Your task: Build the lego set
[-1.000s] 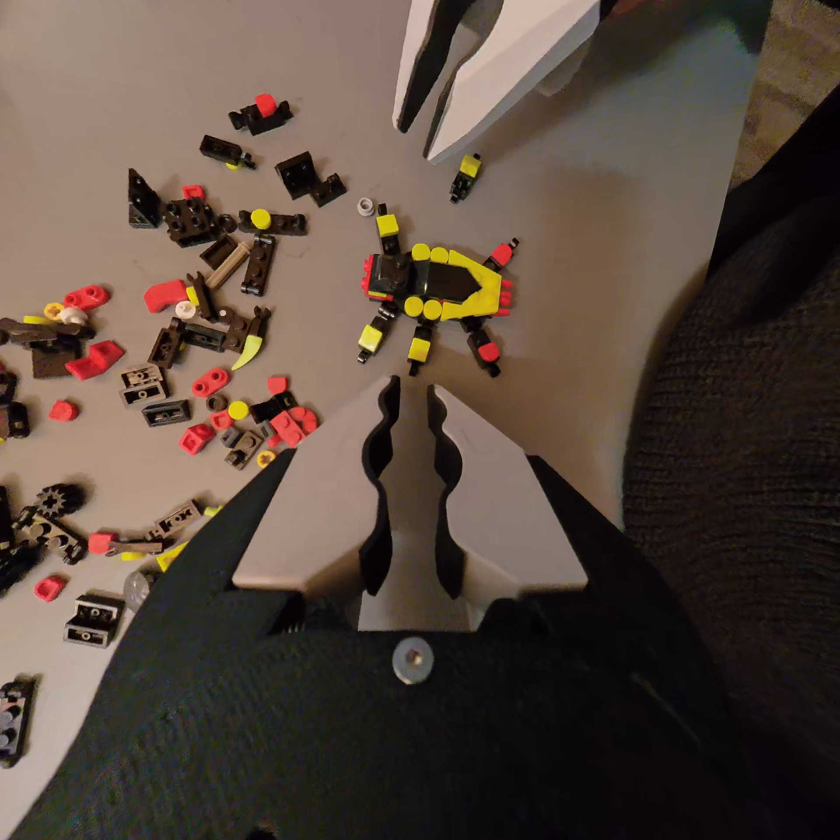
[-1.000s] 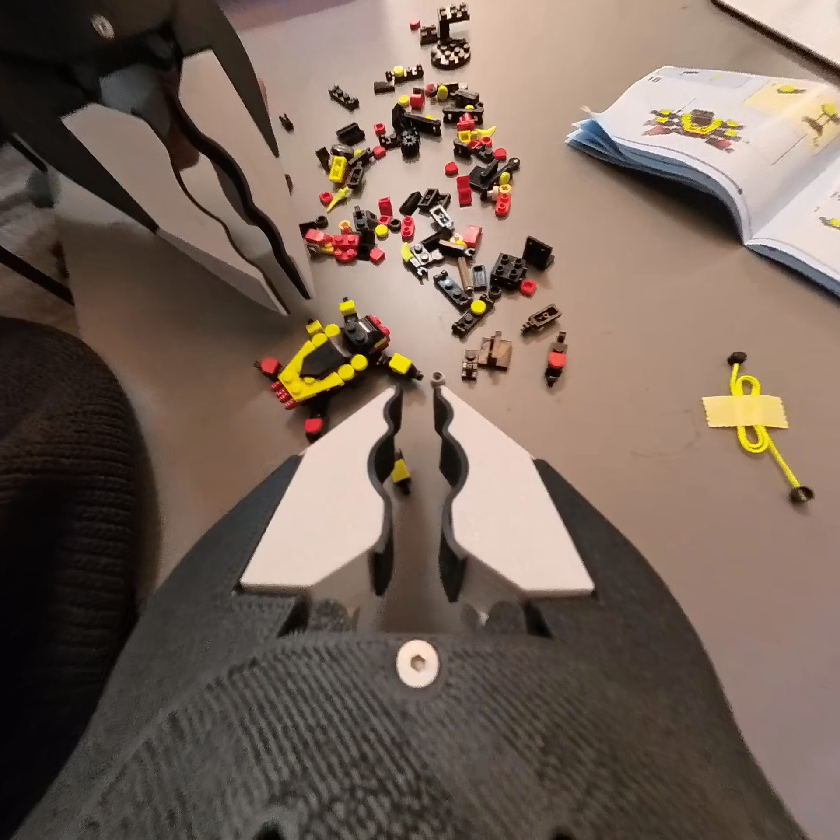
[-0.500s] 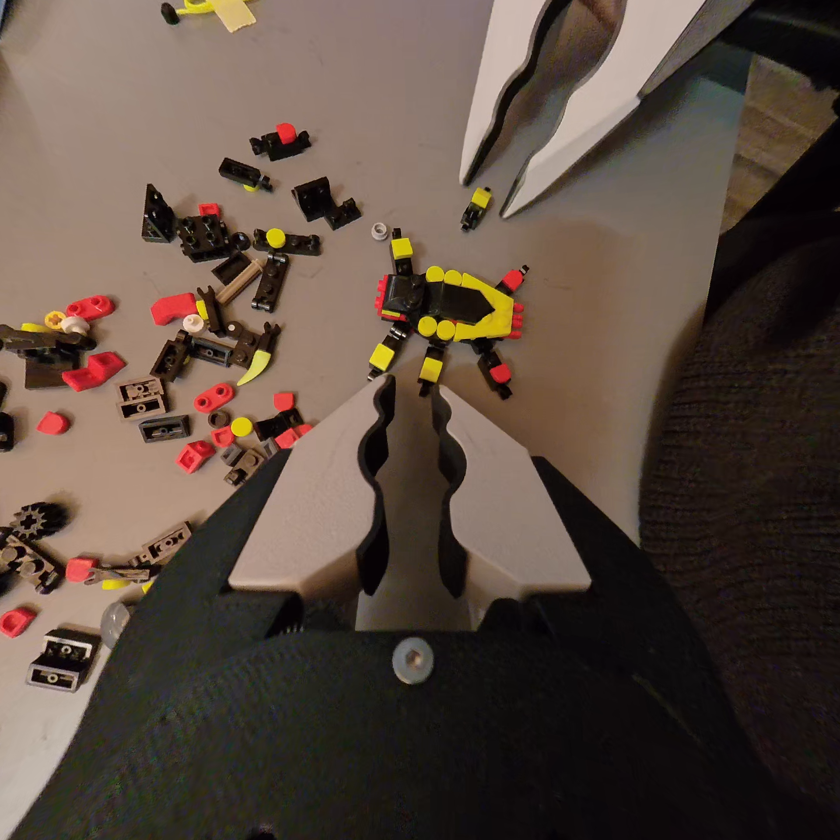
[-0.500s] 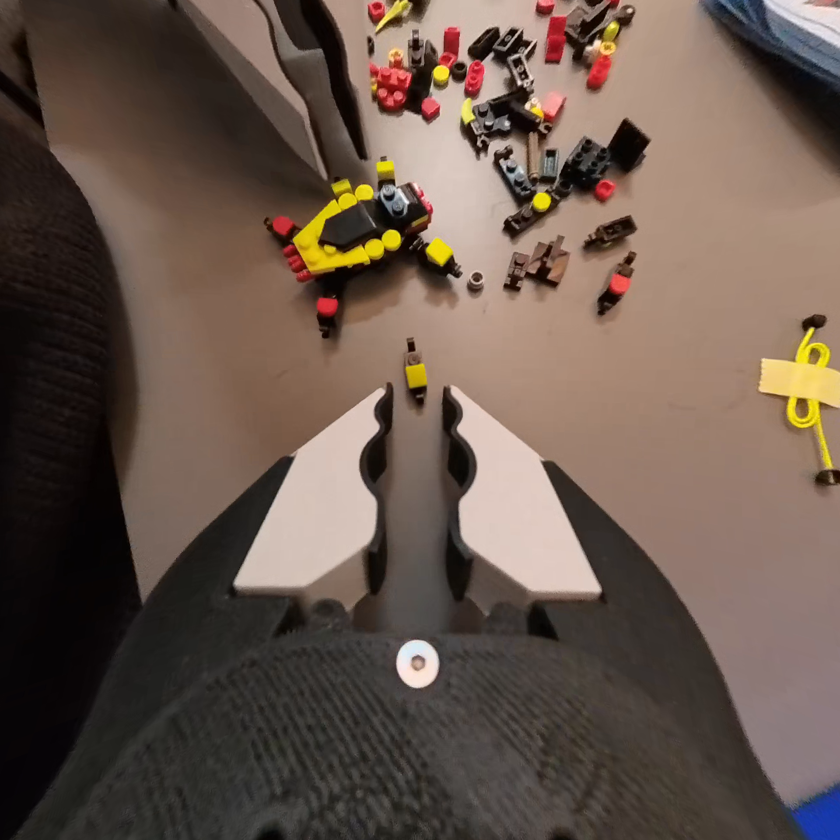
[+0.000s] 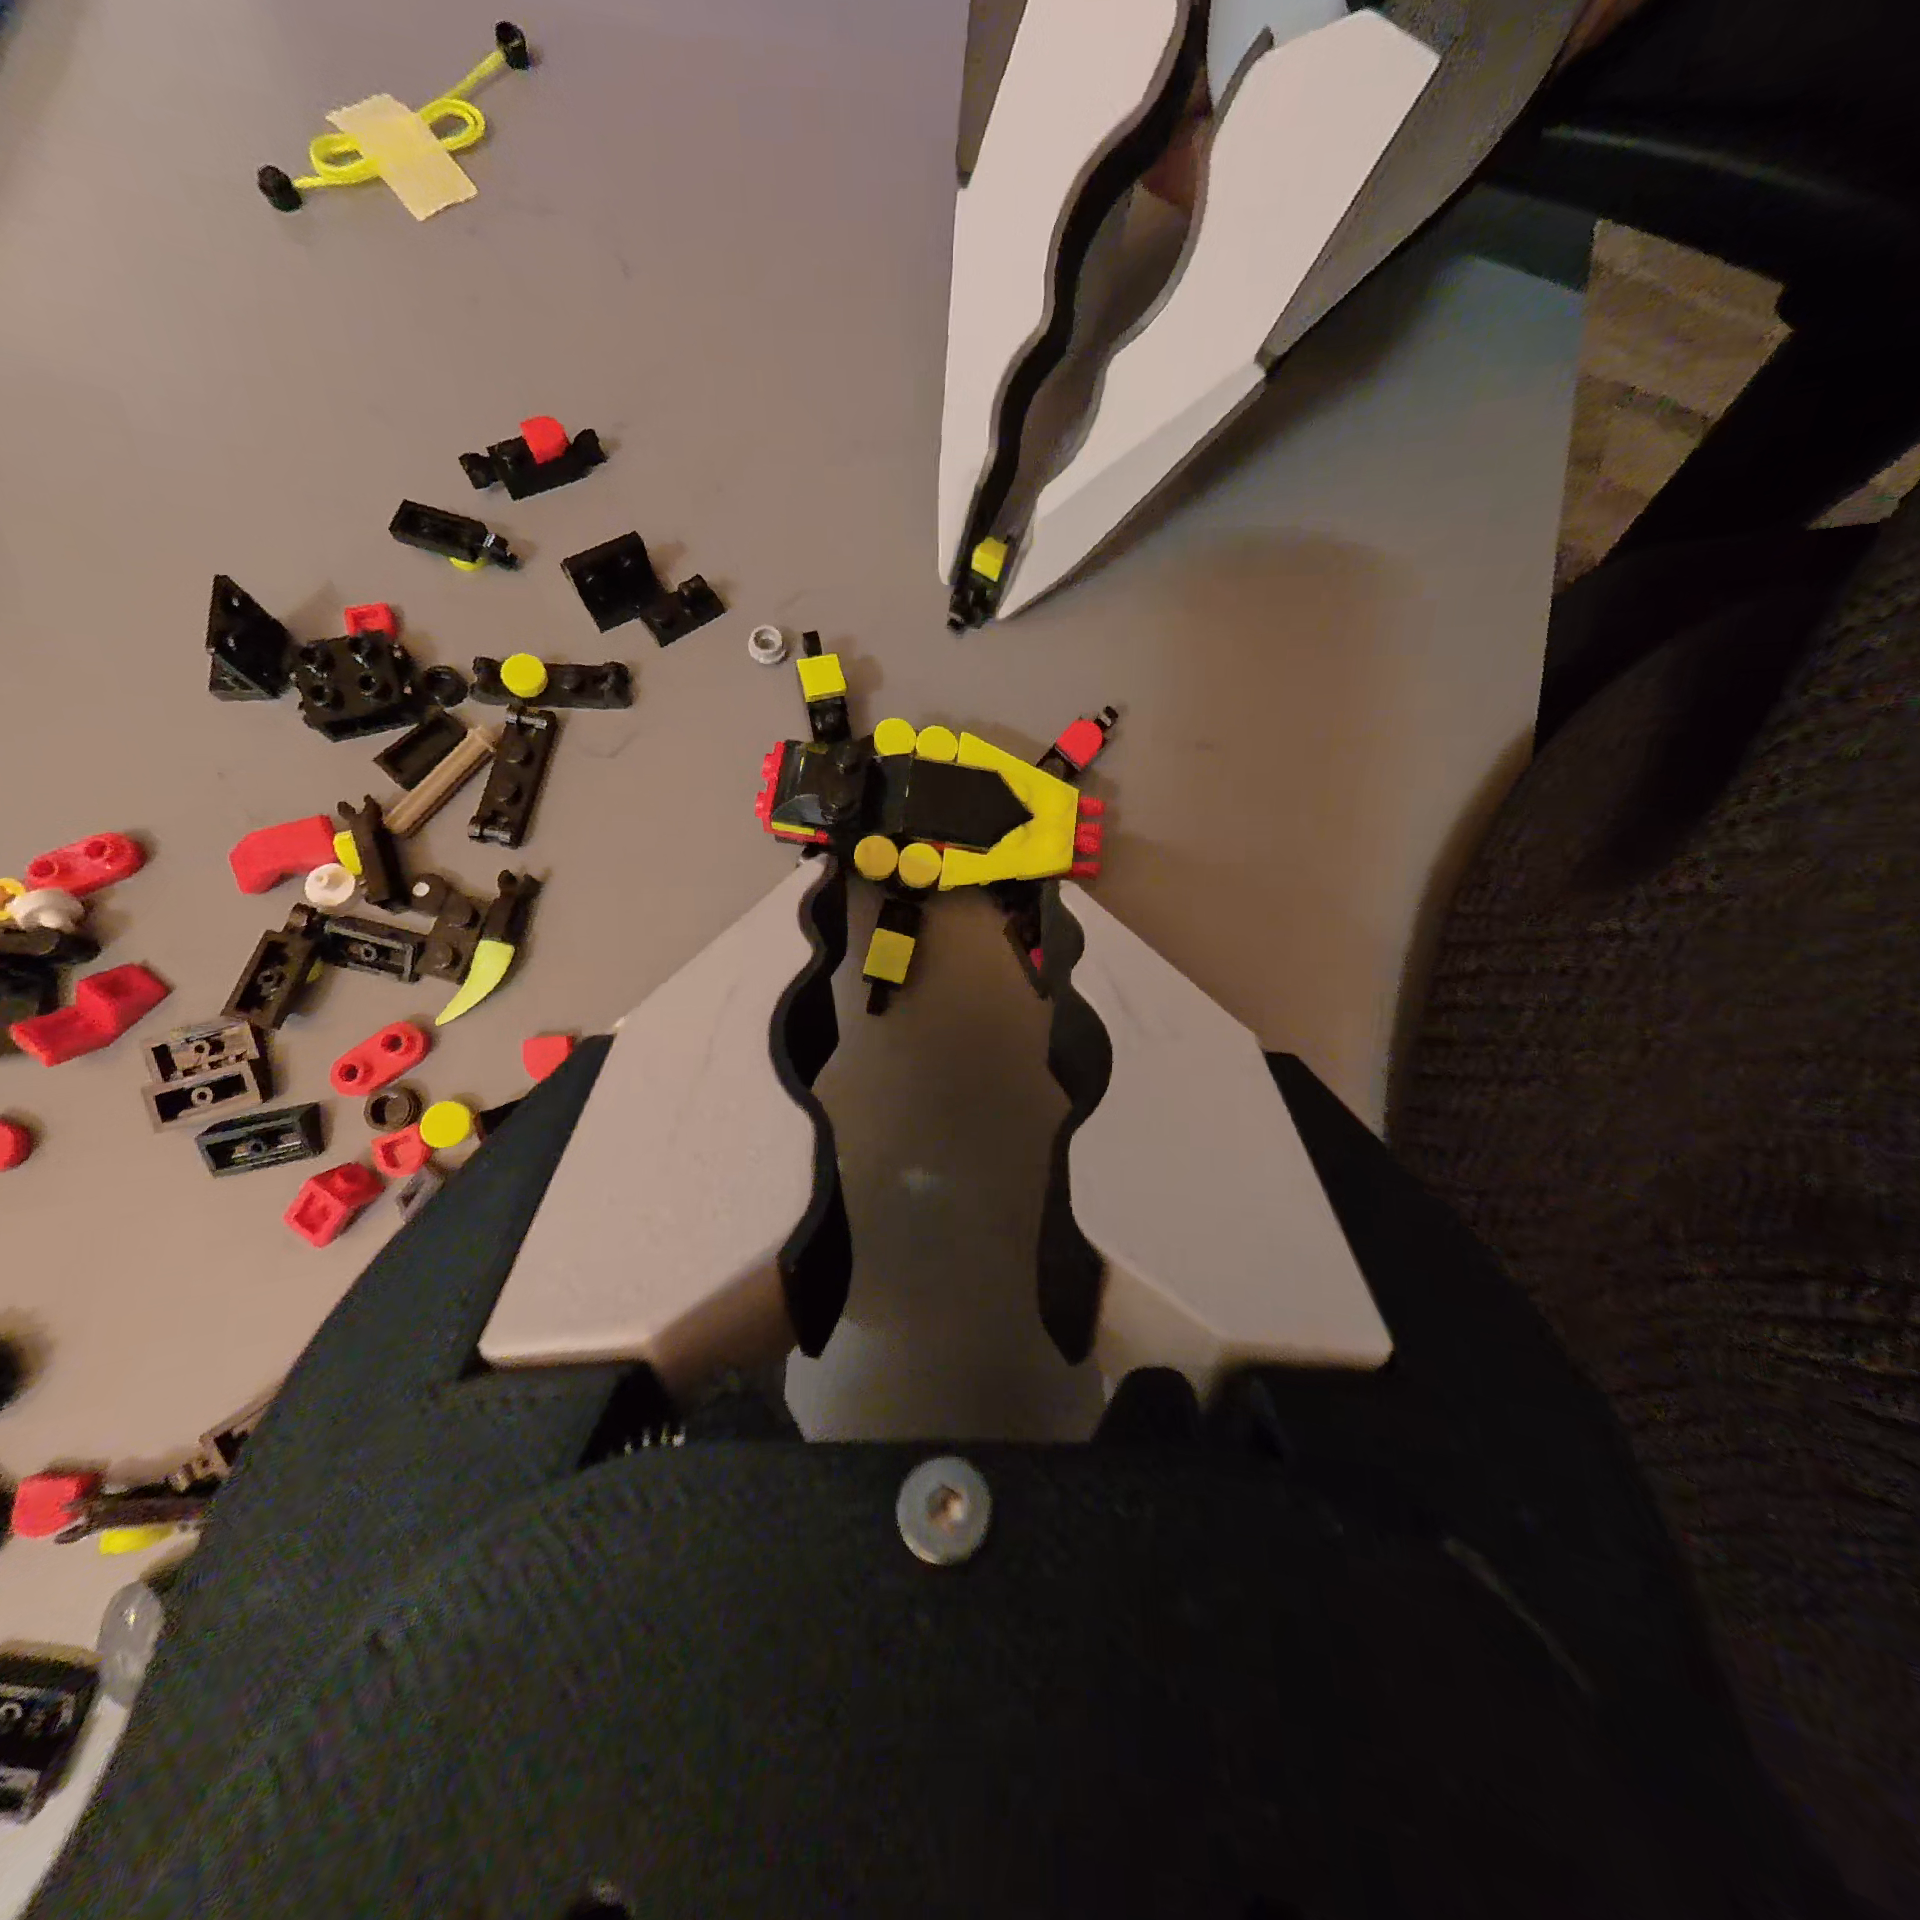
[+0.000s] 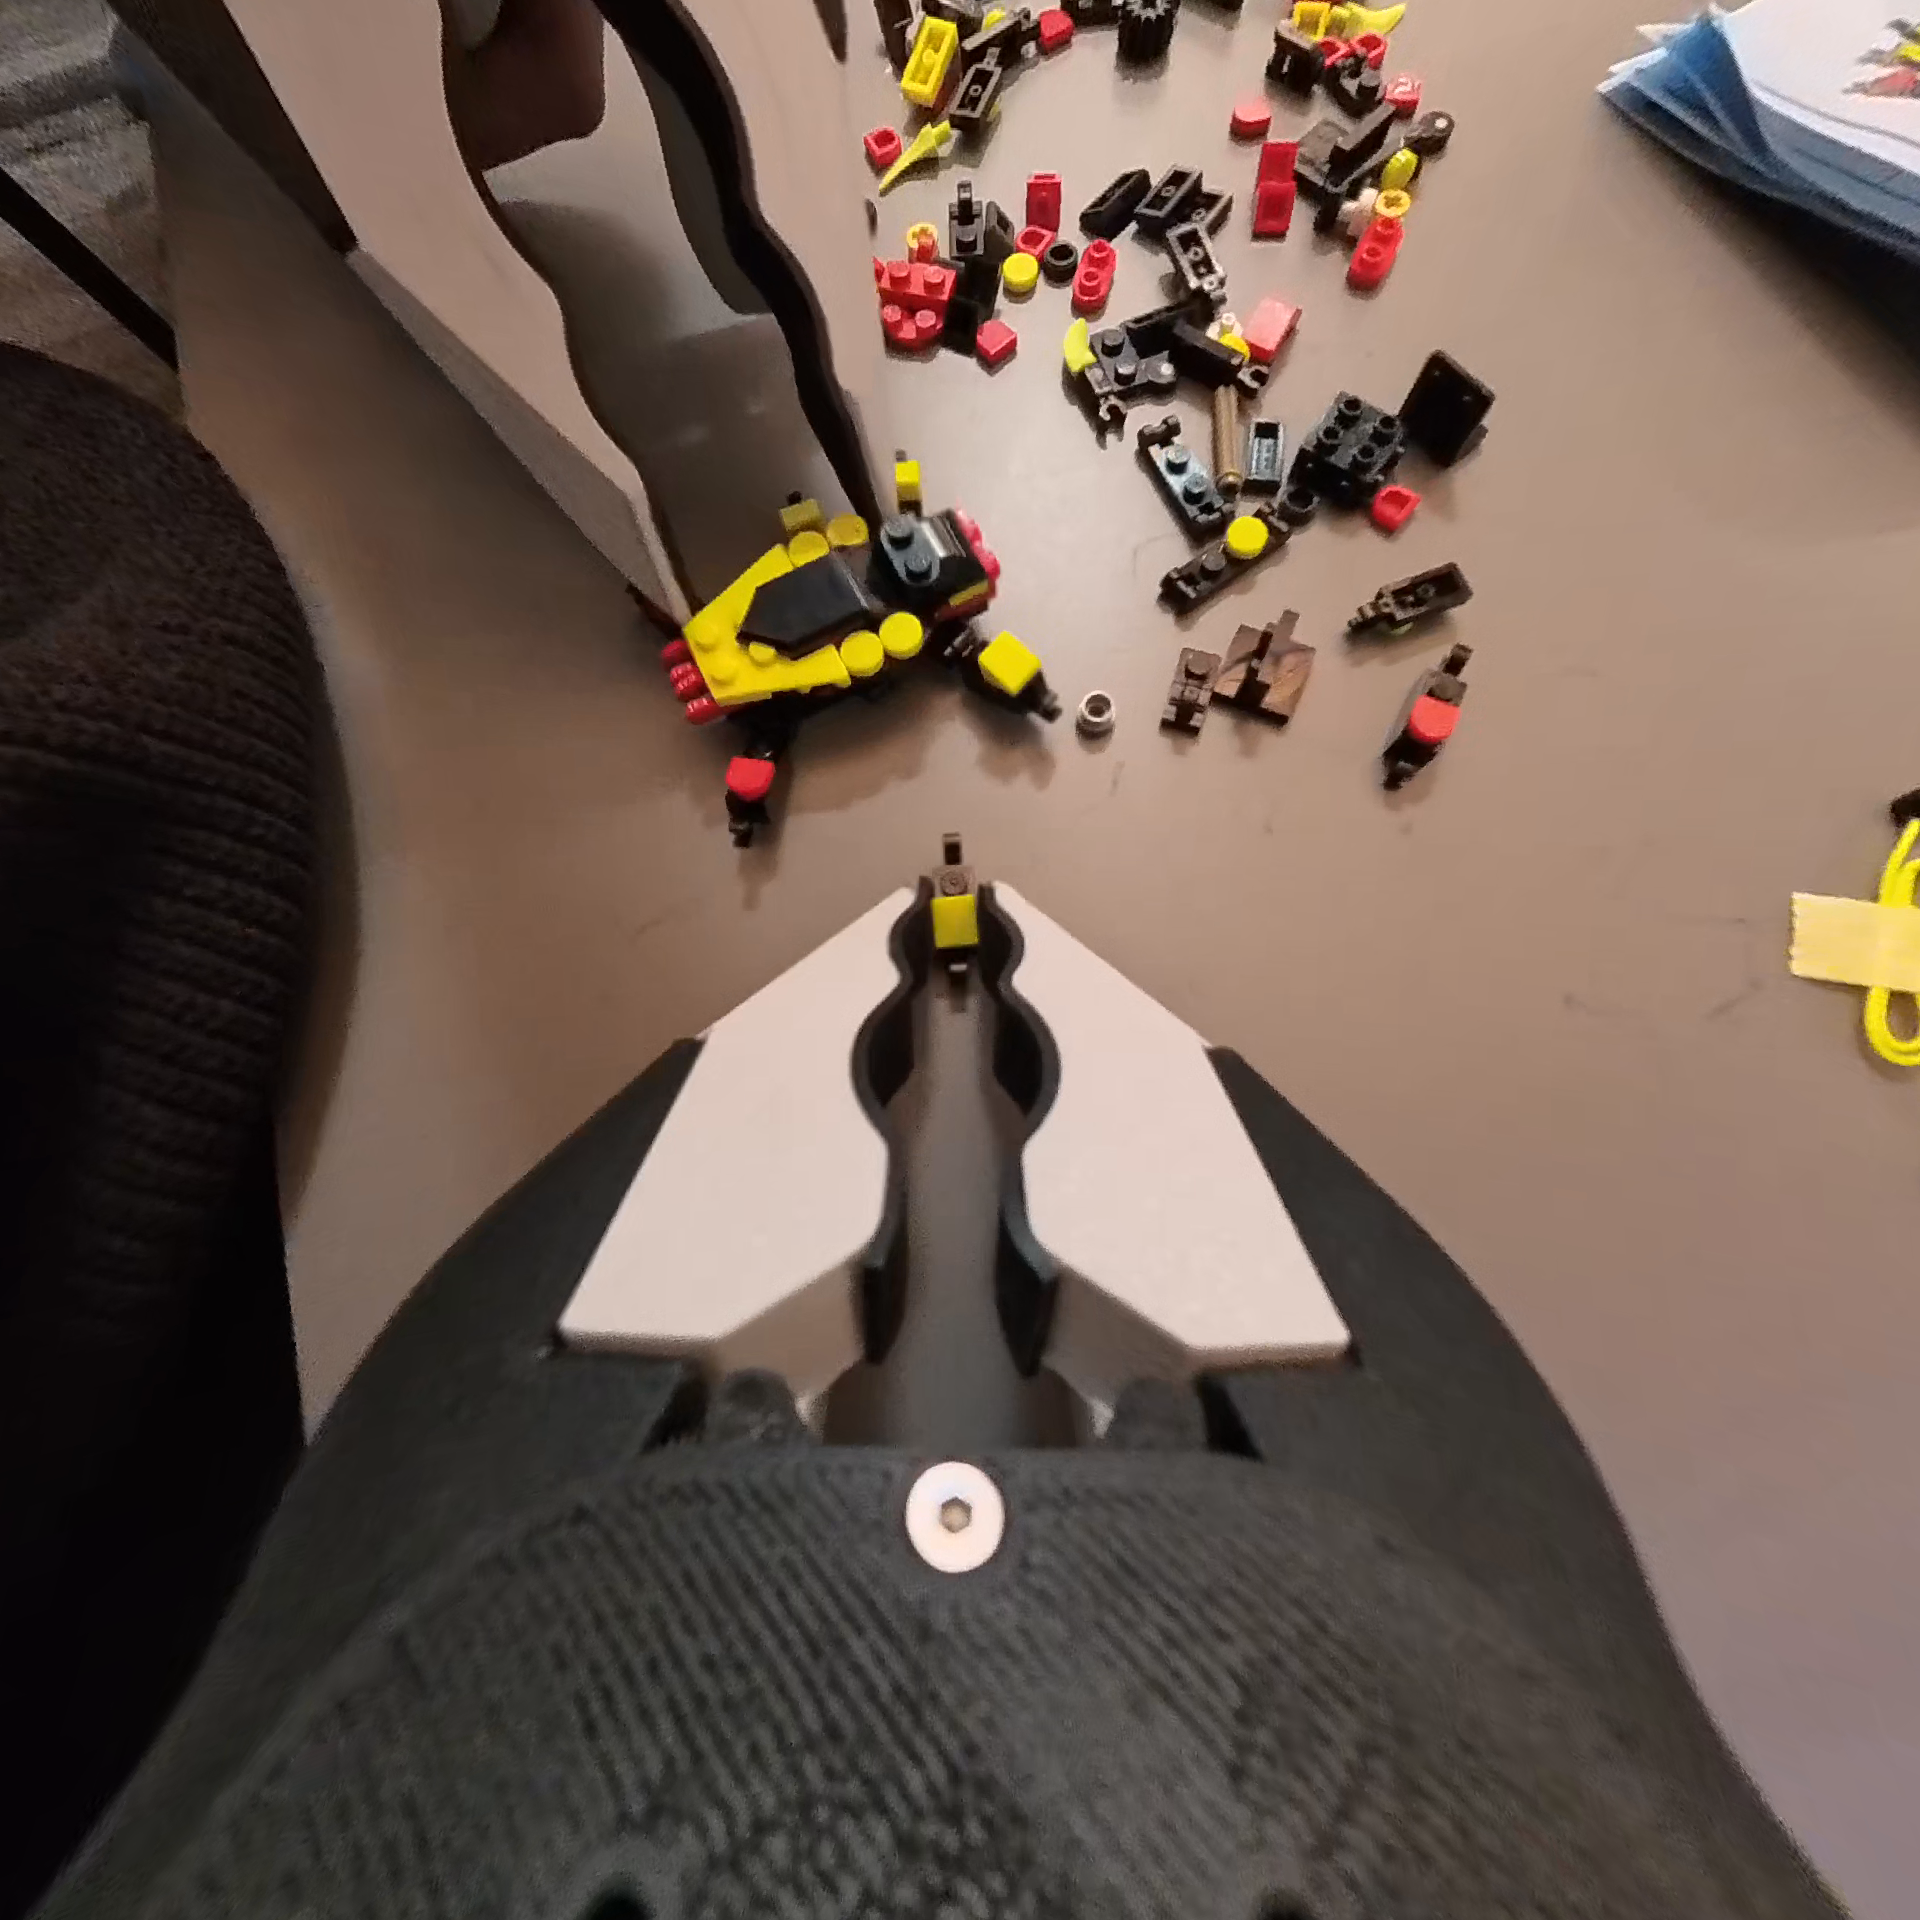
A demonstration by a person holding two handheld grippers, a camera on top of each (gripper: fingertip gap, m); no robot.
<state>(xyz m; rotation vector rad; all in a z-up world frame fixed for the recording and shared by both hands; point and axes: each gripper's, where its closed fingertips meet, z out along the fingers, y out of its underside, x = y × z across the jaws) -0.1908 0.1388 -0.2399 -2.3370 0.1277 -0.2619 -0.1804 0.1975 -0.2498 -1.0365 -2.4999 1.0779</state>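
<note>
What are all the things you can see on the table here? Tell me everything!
Bug model: one, yellow, black and red, table middle, between the left fingers.
Leg piece: one, yellow and black, pinched at the right fingertips.
Loose bricks: many, black, red, yellow, scattered beside the model.
Grey ring: one, next to the model.
Cord with tape: one, neon yellow, far from the pile.
Booklet: one, blue-edged, open, table corner.
Table: one, grey.
Left gripper: open around the model.
Right gripper: shut on the leg piece.

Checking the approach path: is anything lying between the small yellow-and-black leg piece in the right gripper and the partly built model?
Nothing visible: bare table separates the leg piece from the model. A small grey ring lies off to the side.
</note>
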